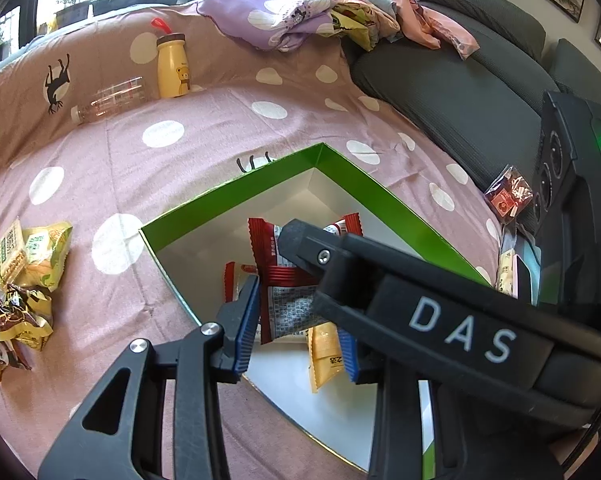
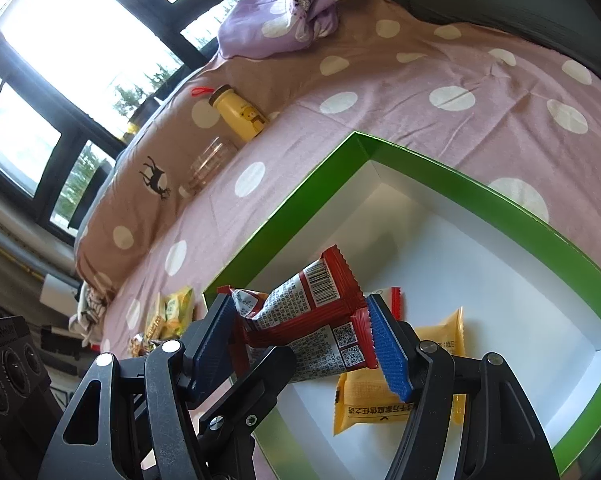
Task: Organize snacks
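A green box (image 2: 452, 184), white inside, is set on a bed under a pink spotted sheet (image 1: 148, 184). Two red packets (image 2: 312, 316) are gripped crosswise between the blue pads of the right tongs (image 2: 308, 336), held above the box's near corner. The left tongs (image 1: 296, 332) are seen over the same box; the red packets lie between their pads, but whether they are pressed cannot be told. A yellow packet (image 2: 380, 400) and a red-and-white packet (image 2: 394, 300) are laid on the box floor. A heap of loose snacks (image 1: 20, 284) is kept on the sheet, well apart from the box. A yellow bottle (image 1: 172, 66) and a clear bottle (image 1: 108, 100) are placed near the far edge.
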`<state>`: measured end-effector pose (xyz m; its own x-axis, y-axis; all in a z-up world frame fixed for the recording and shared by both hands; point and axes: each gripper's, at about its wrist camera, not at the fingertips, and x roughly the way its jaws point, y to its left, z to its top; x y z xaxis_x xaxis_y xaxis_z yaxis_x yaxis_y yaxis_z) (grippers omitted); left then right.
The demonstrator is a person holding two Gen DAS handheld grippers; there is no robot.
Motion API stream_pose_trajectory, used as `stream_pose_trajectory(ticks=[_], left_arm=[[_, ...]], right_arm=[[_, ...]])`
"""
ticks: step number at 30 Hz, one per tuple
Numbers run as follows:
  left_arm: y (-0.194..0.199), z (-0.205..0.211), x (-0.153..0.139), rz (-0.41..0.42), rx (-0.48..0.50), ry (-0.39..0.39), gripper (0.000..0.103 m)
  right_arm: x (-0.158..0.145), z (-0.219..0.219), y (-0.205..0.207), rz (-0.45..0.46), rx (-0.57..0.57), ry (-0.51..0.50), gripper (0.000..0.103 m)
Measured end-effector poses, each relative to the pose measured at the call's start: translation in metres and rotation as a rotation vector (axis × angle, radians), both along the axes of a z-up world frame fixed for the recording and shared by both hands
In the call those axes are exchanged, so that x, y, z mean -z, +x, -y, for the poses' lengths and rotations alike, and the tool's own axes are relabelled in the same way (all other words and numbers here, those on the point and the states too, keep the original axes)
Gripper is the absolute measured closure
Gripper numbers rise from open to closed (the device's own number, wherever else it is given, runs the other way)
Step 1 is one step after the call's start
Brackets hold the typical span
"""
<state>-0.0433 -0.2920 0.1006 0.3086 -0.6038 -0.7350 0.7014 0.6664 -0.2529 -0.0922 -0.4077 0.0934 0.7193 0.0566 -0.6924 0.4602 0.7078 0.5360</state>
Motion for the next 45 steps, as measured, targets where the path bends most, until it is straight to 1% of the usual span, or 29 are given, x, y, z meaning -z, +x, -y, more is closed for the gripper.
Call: stream_pose_trajectory(ticks=[6,13,45], left_arm=[[0.001,0.003,0.004,-0.021,0.011,-0.004,0.068],[0.002,0.008,0.007,-0.02,0.013,0.01,0.067],[0.008,0.027,0.026,-0.115,0.05,0.01,0.067]], right_arm=[[0.002,0.002,-0.001,-0.015,0.012,-0.004,0.033],[0.005,0.004,0.0,-0.025,0.016,-0.004,0.033],[0.02,0.024,-0.003,-0.08,0.109,0.029,0.033]])
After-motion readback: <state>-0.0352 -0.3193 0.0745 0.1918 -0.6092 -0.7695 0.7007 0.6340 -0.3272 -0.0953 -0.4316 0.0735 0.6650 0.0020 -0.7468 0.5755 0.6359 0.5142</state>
